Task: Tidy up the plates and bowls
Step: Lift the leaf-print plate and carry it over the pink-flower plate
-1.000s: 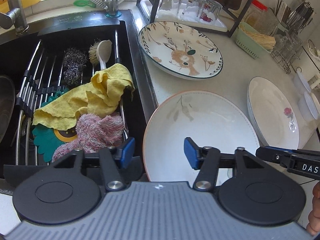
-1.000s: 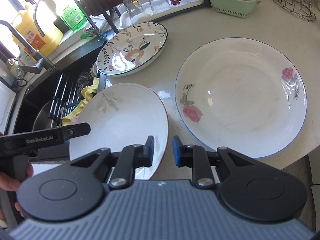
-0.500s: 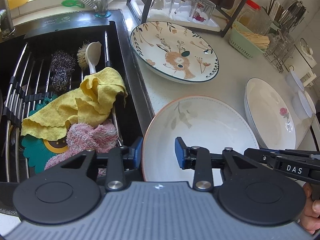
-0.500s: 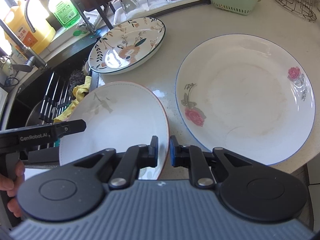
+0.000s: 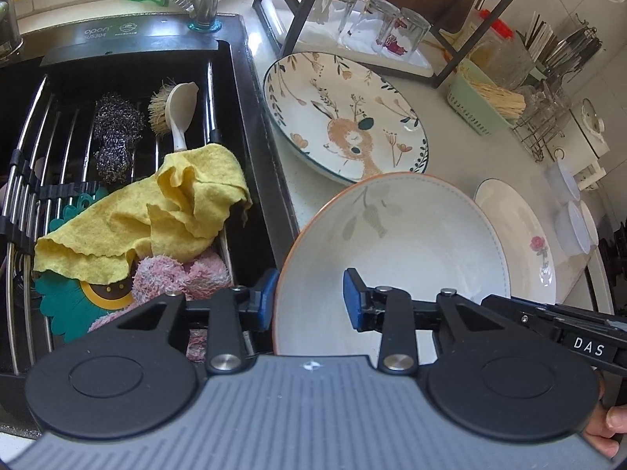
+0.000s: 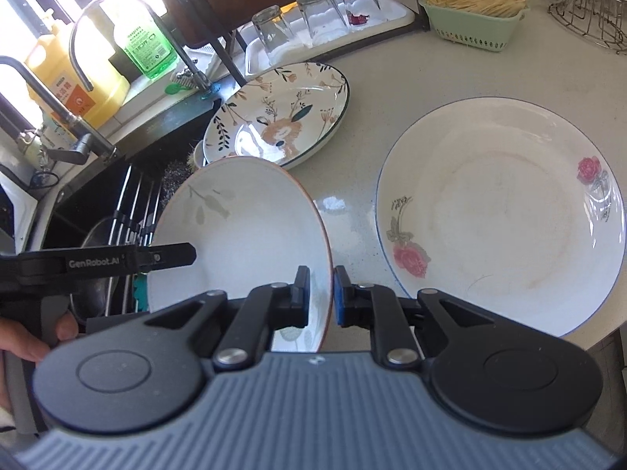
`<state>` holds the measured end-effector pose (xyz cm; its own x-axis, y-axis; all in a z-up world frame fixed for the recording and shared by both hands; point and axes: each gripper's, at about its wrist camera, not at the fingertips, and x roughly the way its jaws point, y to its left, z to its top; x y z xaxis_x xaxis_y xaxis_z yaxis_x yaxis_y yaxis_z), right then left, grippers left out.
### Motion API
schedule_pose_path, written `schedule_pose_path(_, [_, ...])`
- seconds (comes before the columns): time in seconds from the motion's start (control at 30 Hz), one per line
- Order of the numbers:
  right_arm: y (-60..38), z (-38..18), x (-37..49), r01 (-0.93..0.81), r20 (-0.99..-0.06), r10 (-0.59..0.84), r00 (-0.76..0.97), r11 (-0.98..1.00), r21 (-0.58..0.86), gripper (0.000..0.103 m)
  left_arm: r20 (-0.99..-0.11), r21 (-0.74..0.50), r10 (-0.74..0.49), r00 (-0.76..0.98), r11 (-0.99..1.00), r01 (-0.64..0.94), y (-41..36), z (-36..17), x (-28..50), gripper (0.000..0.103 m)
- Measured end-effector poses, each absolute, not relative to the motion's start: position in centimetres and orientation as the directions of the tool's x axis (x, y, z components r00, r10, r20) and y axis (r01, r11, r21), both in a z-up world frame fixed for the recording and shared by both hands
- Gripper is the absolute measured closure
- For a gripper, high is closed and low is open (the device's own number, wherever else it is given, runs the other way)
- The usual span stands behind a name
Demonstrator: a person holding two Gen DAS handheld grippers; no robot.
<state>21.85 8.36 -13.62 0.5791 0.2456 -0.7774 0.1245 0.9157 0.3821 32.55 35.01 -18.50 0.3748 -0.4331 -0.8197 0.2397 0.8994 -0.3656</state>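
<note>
A white bowl with an orange rim and leaf print (image 5: 399, 243) (image 6: 243, 231) is lifted and tilted above the counter. My right gripper (image 6: 320, 297) is shut on its right rim. My left gripper (image 5: 309, 299) straddles its left rim with a gap between the jaws, not clamped. A deer-pattern plate (image 5: 345, 117) (image 6: 278, 121) lies behind it on the counter. A rose-print plate (image 6: 501, 211) (image 5: 525, 243) lies to the right.
A black sink (image 5: 250, 90) on the left holds a rack with a yellow cloth (image 5: 156, 211), pink cloth, steel wool and brush. Upturned glasses (image 6: 313, 19) stand on a tray at the back. A green basket (image 6: 478, 15) and wire rack sit far right.
The right gripper closed on the bowl's rim and the bowl rose and tilted off the counter. The left gripper narrowed around the opposite rim.
</note>
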Motion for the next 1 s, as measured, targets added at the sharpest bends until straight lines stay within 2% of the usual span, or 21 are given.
schedule_pose_path(0.4, [5.0, -10.5, 20.7, 0.225, -0.759, 0.205, 0.618, 0.879, 0.421, 0.088, -0.785, -0.414, -0.521, 0.335, 0.844, 0.341, 31.8, -14.2, 33.9, 0.063])
schedule_pose_path(0.6, [2.4, -9.5, 20.6, 0.222, -0.734, 0.207, 0.646, 0.870, 0.440, 0.088, -0.764, -0.442, -0.552, 0.335, 0.826, 0.351, 29.5, -12.8, 34.6, 0.063])
schedule_pose_path(1.0, [-6.1, -8.6, 21.6, 0.218, -0.715, 0.161, 0.680, 0.887, 0.407, 0.088, -0.755, -0.464, -0.585, 0.296, 0.796, 0.388, 20.3, -12.8, 36.7, 0.063])
